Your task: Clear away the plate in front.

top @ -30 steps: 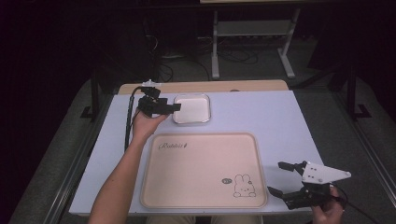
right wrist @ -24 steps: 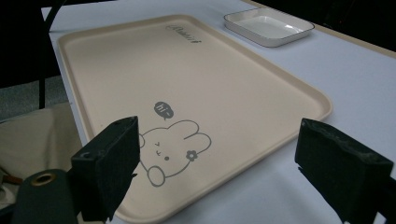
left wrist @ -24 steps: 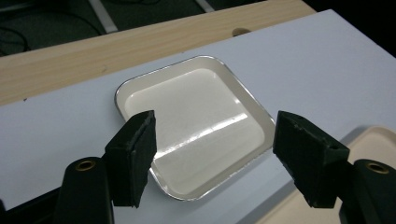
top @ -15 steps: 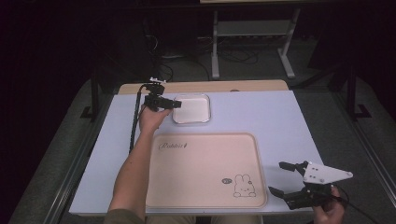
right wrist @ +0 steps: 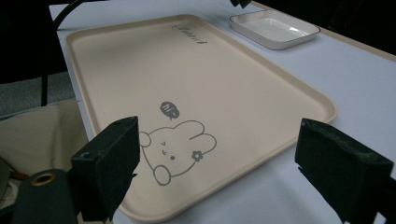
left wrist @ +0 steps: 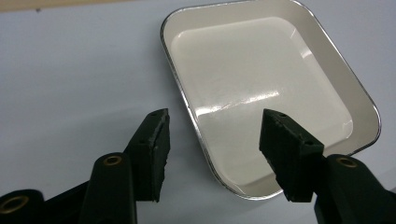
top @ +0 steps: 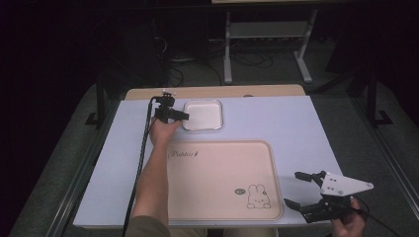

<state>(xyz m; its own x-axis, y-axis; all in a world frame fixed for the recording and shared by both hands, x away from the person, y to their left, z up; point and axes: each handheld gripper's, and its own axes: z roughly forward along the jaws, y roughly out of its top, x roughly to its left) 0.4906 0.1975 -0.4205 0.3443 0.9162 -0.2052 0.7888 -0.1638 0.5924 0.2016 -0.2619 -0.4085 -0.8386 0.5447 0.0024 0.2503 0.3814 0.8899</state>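
My left hand-held gripper (top: 184, 116) was stretched well forward over the counter (top: 296, 128), my forearm reaching up along the left edge of the tray. Its jaws stood apart, holding nothing, and straddled the near left rim of the white dish (left wrist: 261, 88): one jaw over the bare counter, the other over the dish's glossy inside. Whether either jaw touched the rim, I could not tell.

The dish, a shallow square with rounded corners and a thin dark edge, lay flat at the far side of the counter, just beyond the tray's far left corner and apart from it.

The beige tray (top: 217, 173) lay flat in front of me, its long axis running left to right across the counter. Cursive lettering stood at its far left corner, too small for me to read surely. At the near right corner was a drawn rabbit (right wrist: 175, 151) with a speech bubble reading "hi".

My right hand-held gripper (top: 297, 189) hovered low by the tray's near right corner, pointing left toward it, jaws spread wide and empty.
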